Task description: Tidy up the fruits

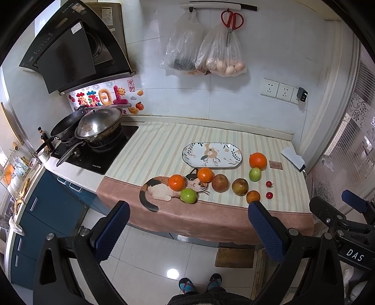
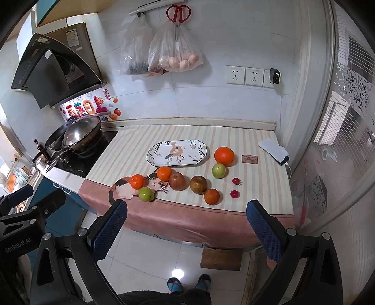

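Observation:
An oval patterned plate (image 1: 212,158) (image 2: 177,153) lies bare on the striped cloth. In front of it lie loose fruits: a big orange (image 1: 257,160) (image 2: 224,156), several smaller oranges (image 1: 176,182) (image 2: 137,181), two green fruits (image 1: 188,195) (image 2: 218,170), two brownish fruits (image 1: 220,183) (image 2: 198,184) and two cherry tomatoes (image 1: 269,195) (image 2: 234,193). My left gripper (image 1: 189,231) and right gripper (image 2: 187,230) are both open and empty, held off the counter's front edge above the floor, apart from all fruit.
A stove with a lidded wok (image 1: 98,124) and pan stands left of the cloth. A phone on white paper (image 2: 274,151) and a small brown card (image 2: 250,158) lie at the right. Bags and red scissors (image 1: 232,22) hang on the wall. A wooden stool (image 2: 221,259) stands below.

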Demonstrator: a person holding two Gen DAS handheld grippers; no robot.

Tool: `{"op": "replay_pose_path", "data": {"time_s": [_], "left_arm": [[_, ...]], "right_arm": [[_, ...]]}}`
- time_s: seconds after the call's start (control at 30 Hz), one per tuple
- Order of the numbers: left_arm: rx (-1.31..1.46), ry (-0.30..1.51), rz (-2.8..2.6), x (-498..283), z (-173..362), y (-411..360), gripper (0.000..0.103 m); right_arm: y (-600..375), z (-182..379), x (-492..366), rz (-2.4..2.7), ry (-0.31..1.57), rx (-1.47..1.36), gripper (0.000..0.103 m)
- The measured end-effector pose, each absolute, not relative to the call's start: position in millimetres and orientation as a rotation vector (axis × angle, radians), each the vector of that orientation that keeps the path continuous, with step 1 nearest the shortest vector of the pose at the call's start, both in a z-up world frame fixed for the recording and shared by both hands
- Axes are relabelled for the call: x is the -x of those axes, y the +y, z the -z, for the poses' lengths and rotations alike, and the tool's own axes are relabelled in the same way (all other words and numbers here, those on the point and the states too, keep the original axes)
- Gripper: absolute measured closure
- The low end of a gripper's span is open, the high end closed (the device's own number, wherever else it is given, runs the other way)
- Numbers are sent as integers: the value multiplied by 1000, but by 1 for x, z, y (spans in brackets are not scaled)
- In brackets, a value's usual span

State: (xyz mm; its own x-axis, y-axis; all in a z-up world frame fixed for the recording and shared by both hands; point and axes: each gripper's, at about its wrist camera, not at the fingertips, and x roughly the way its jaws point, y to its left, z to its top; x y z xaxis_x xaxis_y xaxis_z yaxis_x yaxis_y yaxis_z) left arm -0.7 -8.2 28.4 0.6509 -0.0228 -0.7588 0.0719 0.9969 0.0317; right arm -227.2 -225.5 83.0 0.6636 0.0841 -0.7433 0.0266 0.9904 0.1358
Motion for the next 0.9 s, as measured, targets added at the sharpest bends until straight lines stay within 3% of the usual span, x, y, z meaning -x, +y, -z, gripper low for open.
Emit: {"op": "replay_pose_path", "data": {"time_s": [0.9], "left_arm": [[-57, 852, 56, 4, -28, -6, 0]], "right_arm": [[-222, -87, 232, -34, 835, -145, 0]]}}
